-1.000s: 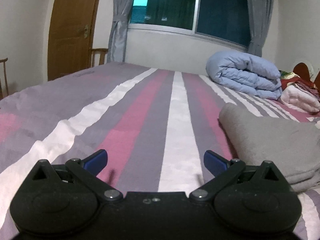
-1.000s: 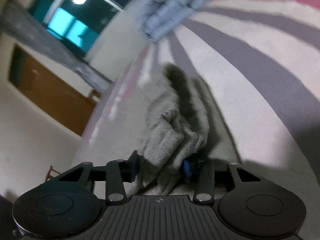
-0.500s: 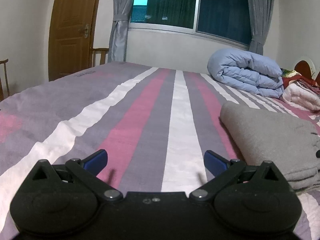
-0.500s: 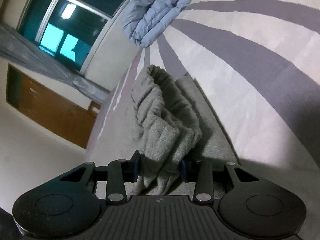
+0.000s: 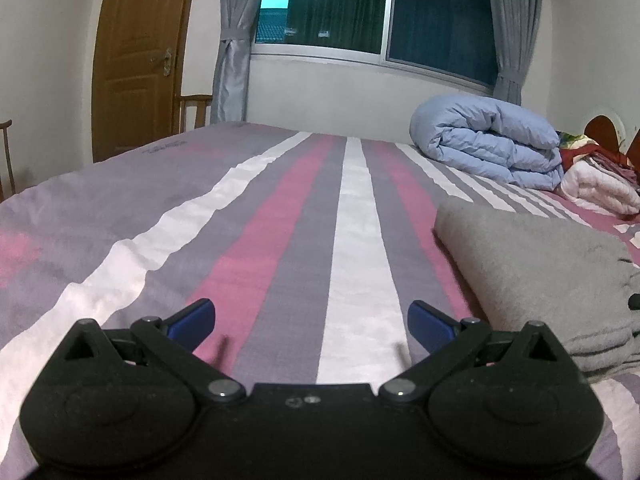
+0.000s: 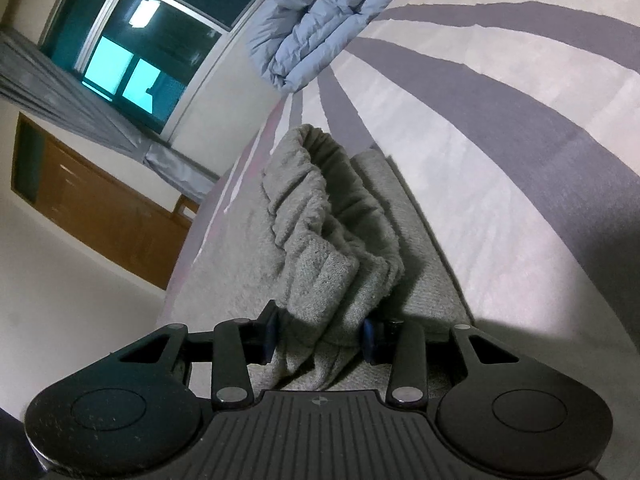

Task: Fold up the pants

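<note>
The gray pants point(image 5: 536, 268) lie folded on the striped bed point(image 5: 280, 216), near the rolled blue duvet point(image 5: 488, 140). The left gripper point(image 5: 311, 322) gapes wide over the sheet; the right gripper point(image 6: 318, 334) pinches the bunched waistband.

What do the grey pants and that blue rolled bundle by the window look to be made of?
Grey pants: apparently a thick fleece or terry knit, matte and nubbly, with a gathered, seemingly elastic waistband bunched in the right hand-held gripper. Blue bundle: likely a padded quilt in a smooth woven shell, judging by its puffy stitched channels and faint sheen; the fibre cannot be told.
</note>
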{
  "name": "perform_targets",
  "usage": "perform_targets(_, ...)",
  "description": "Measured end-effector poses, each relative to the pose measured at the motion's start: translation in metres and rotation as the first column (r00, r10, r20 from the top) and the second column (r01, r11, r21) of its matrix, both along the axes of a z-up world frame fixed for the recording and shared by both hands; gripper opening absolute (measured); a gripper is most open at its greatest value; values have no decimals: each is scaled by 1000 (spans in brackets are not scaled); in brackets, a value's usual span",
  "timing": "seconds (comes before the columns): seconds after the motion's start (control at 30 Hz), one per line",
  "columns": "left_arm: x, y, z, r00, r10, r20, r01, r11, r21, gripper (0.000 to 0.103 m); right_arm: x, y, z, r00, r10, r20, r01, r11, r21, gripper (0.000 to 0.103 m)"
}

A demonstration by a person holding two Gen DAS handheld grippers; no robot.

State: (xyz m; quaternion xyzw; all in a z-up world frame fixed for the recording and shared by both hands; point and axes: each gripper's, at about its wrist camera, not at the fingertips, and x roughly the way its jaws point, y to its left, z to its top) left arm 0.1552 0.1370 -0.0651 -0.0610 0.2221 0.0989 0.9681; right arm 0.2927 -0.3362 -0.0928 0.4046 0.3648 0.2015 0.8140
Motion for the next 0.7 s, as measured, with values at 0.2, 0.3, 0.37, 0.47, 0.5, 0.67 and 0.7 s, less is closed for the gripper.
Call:
perform_targets(0.2,2,0,-1,1000,3,-15,-3,1000,-6,96,-4,7,5,1000,-8,12,8,1000,-15,40)
perform_targets(0.3,4,-1,-1,1000,1,-14,-1,1000,4,96,-8,14,23,996,22,85,-21,1000,-14,40)
perform_targets(0.37,5,-3,-2,1000,5,-19,-5,1000,8,96,-15,23,52,977,68,200,-79,996,44,40)
perform_targets(0.47,4,-3,-1,1000,10,-18,-10,1000,10,96,-20,21,64,963,39,268,-97,973,208,40)
perform_targets(0.5,4,-2,-1,1000,9,-15,-9,1000,6,96,-21,14,57,968,-4,250,-64,963,262,40)
perform_targets(0.67,-2,-4,1,1000,-15,-3,15,1000,7,96,-12,-13,-20,991,-113,-68,123,978,168,39)
perform_targets(0.7,-2,-5,1,1000,-19,-3,19,1000,12,96,-11,-13,-16,992,-108,-60,117,977,179,40)
